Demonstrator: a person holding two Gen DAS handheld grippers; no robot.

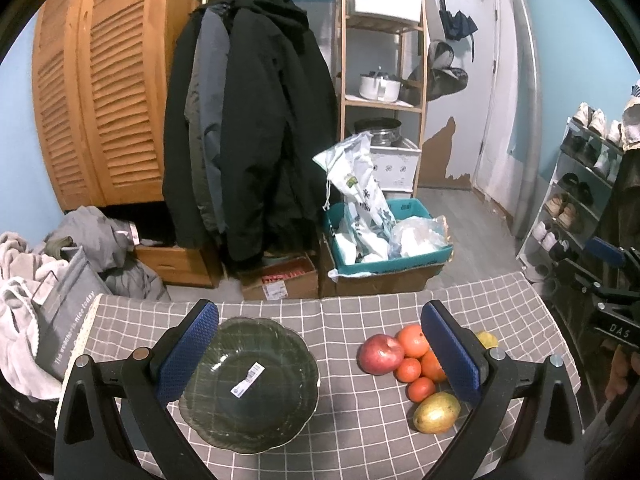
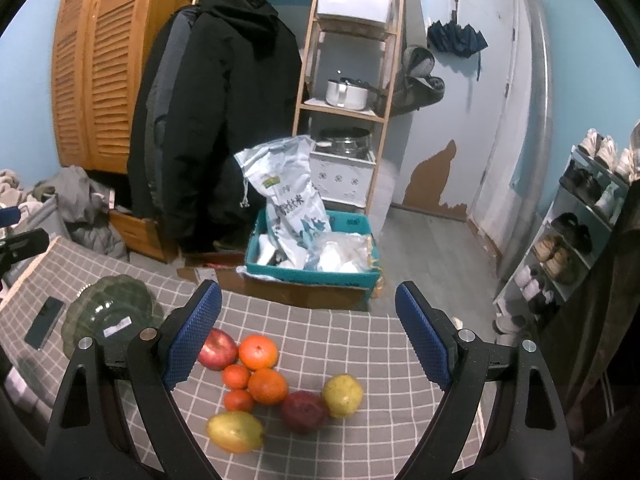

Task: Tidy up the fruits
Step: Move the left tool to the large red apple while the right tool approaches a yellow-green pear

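Observation:
A dark green glass bowl (image 1: 250,382) with a white sticker stands empty on the checked tablecloth (image 1: 352,432), between the fingers of my open left gripper (image 1: 320,354). To its right lies a cluster of fruit: a red apple (image 1: 380,354), several oranges (image 1: 414,340) and a yellow mango (image 1: 437,412). In the right wrist view my open right gripper (image 2: 308,338) hovers over the fruit: apple (image 2: 218,350), oranges (image 2: 258,352), mango (image 2: 235,431), a dark red apple (image 2: 304,411) and a yellow pear (image 2: 343,395). The bowl (image 2: 110,312) lies to the left.
A black phone (image 2: 44,322) lies left of the bowl. Beyond the table's far edge stand a teal crate with bags (image 2: 312,256), cardboard boxes (image 1: 280,278), hanging coats (image 1: 248,120), a wooden shelf (image 1: 380,80) and a shoe rack (image 2: 576,240).

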